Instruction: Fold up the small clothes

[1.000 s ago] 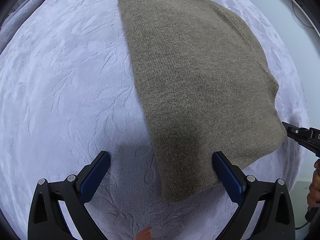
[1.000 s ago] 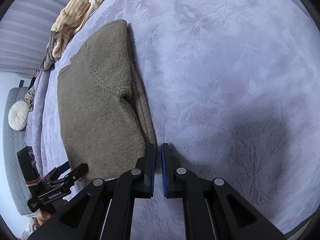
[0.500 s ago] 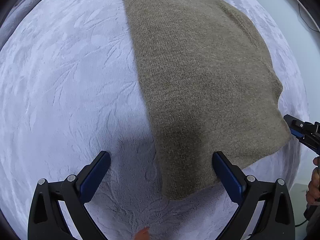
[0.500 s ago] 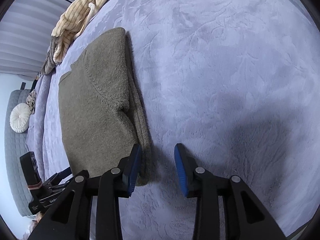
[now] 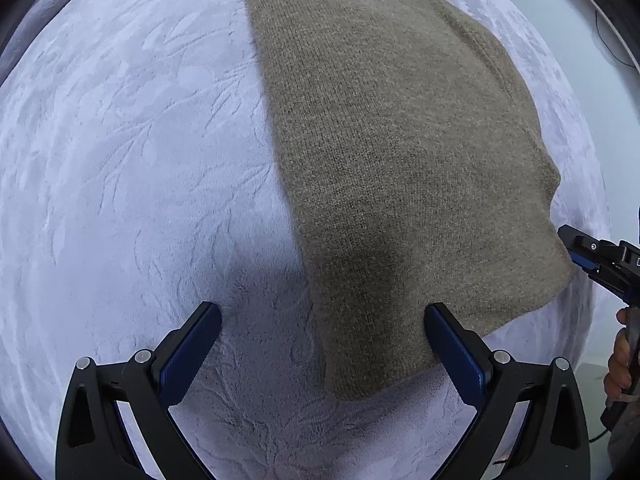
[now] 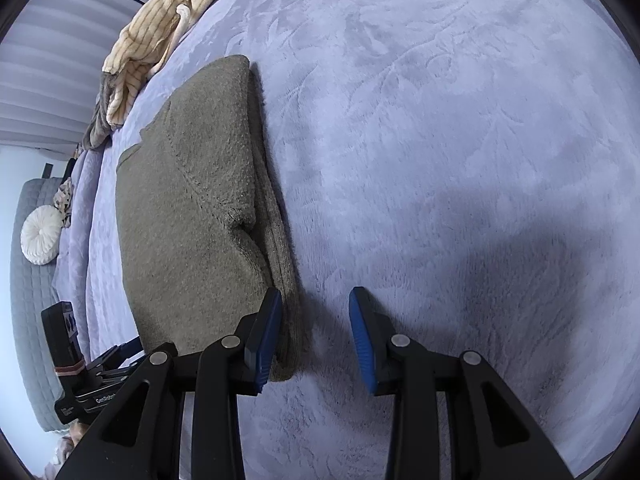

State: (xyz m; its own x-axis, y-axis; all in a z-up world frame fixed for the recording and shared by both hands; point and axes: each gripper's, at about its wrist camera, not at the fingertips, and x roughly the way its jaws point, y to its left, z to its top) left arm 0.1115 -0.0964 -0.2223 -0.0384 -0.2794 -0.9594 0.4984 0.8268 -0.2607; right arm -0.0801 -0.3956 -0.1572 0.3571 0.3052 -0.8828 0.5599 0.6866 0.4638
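Sweater (image 5: 400, 152) flat on bed (image 5: 120, 152); near corner between spread left gripper (image 5: 322, 346) fingers. Right gripper (image 6: 316, 336) spread, straddling sweater's edge.

Folded olive knit sweater (image 6: 192, 216) lying on a lavender plush bed cover (image 6: 440, 140), right gripper (image 6: 316, 332) near its near right corner, jaws parted with nothing between them, left gripper (image 6: 116, 354) at near left, cream striped garment (image 6: 156, 40) far left, round white cushion (image 6: 40, 234) at left.
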